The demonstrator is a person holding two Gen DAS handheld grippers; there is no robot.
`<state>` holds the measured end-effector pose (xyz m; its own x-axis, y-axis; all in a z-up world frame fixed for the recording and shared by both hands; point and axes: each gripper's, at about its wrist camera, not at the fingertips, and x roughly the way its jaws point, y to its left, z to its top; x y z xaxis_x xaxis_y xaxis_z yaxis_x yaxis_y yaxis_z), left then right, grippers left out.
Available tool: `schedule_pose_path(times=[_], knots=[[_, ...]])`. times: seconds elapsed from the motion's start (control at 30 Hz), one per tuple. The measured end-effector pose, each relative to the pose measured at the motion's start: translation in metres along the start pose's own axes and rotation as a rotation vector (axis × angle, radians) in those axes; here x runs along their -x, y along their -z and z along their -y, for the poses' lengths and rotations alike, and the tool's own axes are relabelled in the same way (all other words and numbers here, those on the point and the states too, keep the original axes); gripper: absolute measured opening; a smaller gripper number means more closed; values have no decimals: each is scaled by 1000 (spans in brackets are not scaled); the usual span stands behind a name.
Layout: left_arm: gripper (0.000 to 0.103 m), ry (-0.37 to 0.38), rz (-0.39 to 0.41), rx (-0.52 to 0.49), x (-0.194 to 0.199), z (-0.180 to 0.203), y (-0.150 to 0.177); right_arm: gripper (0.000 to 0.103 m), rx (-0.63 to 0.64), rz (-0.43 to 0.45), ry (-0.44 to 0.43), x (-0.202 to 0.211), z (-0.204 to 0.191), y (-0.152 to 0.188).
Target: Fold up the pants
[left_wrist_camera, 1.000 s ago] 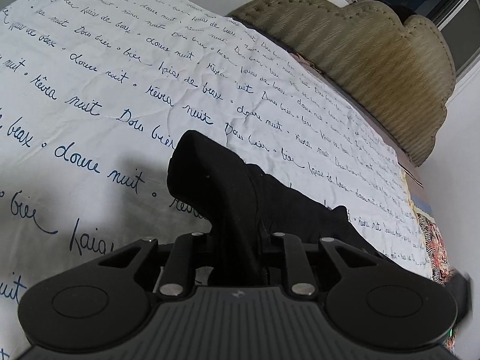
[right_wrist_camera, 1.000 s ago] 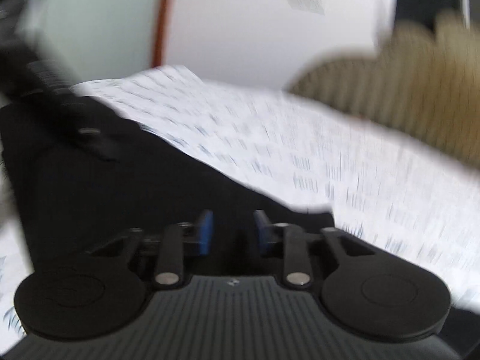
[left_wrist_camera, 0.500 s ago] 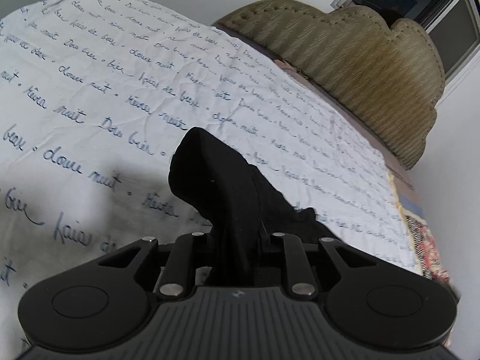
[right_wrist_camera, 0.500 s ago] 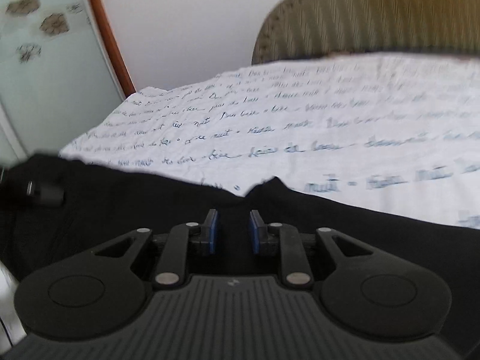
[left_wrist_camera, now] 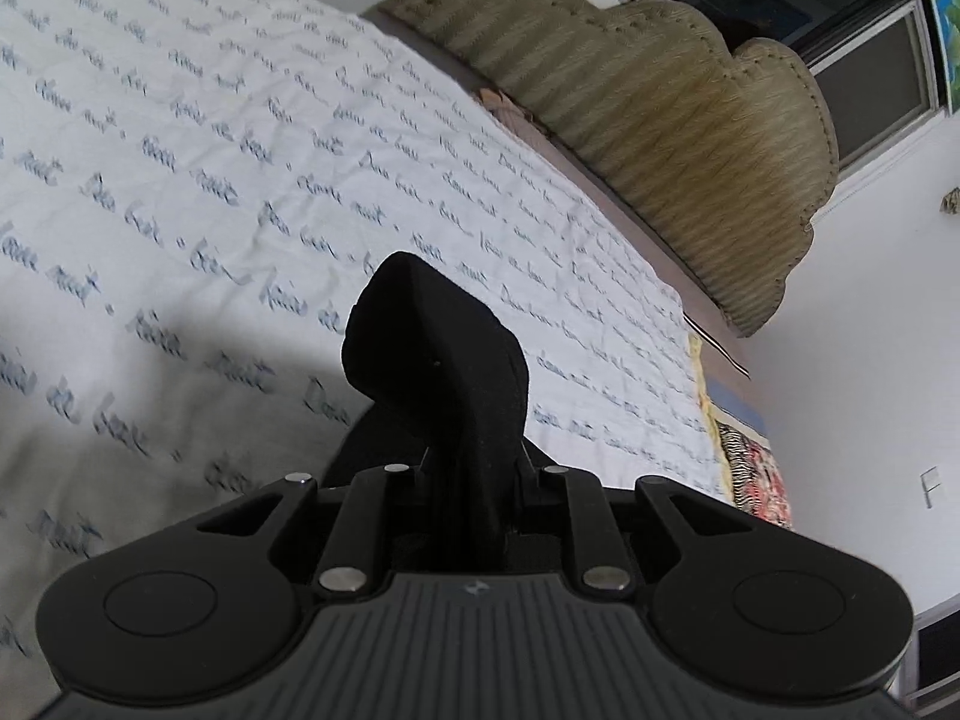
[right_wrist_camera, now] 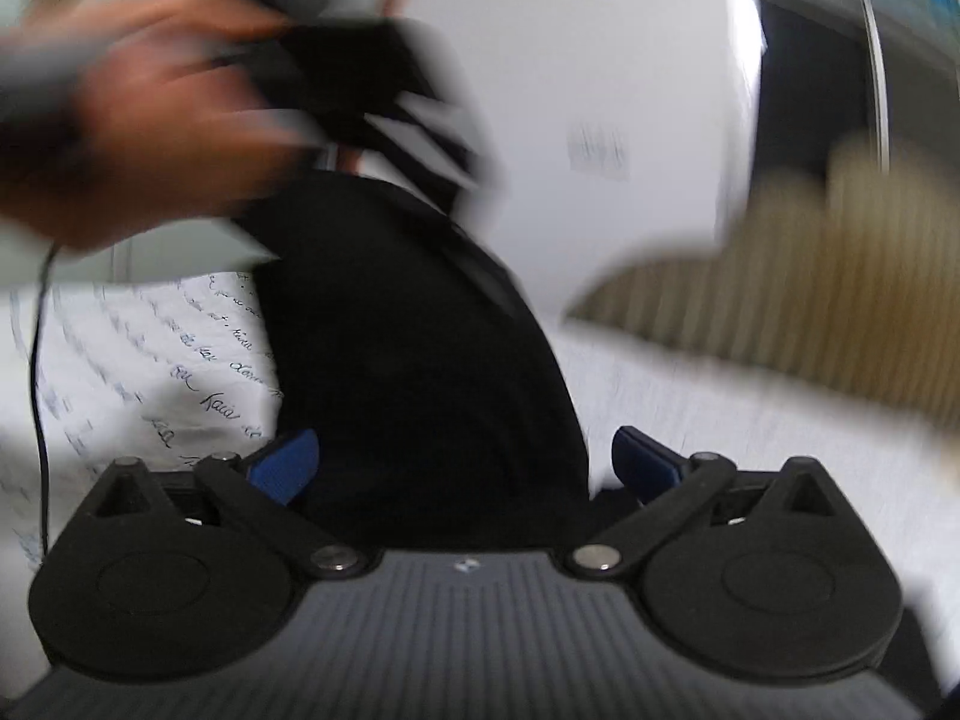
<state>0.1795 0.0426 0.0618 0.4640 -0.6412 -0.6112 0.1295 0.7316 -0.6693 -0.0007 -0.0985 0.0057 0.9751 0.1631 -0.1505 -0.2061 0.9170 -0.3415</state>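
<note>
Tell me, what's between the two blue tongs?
Black pants hang between the right tongs as they open, with neither blue pad pressing them. The right wrist view shows it.

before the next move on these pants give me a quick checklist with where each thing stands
1. Left gripper clamped on the black pants: ok, a fold of cloth stands up between its shut fingers.
2. Right gripper free of the pants: ok, its jaws are opening and the blue pads stand apart from the cloth, which still lies between them.
3. Pants lifted off the printed bedspread: ok at the left grip; the rest cannot tell.
4. Landing area on the bedspread free of clutter: ok in the left wrist view.
5. Pants lie flat and aligned for the fold: cannot tell, right wrist view is blurred.
6. Hand holding the left gripper out of the right one's path: cannot tell.
</note>
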Motion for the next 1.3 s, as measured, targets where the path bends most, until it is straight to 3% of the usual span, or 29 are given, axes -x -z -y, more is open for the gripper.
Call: schedule_pose_path(times=[0.17, 0.23, 0.27, 0.4, 0.6, 0.83, 1.3], knots=[[19, 7, -10, 31, 2, 8, 6, 99, 54, 51, 77, -7, -29, -15], [19, -4, -6, 29, 2, 13, 8, 69, 73, 48, 80, -10, -29, -16], [19, -13, 5, 25, 2, 15, 9, 50, 61, 36, 82, -10, -25, -17], [19, -22, 33, 11, 3, 26, 10, 25, 34, 21, 64, -2, -4, -17], [19, -18, 56, -35, -10, 63, 21, 20, -25, 21, 99, 17, 35, -14], [19, -33, 44, -84, -54, 111, 44, 19, -188, -4, 127, 34, 96, 6], [18, -93, -127, -247, -185, 184, 101, 18, -563, -123, 235, 69, 209, 87]])
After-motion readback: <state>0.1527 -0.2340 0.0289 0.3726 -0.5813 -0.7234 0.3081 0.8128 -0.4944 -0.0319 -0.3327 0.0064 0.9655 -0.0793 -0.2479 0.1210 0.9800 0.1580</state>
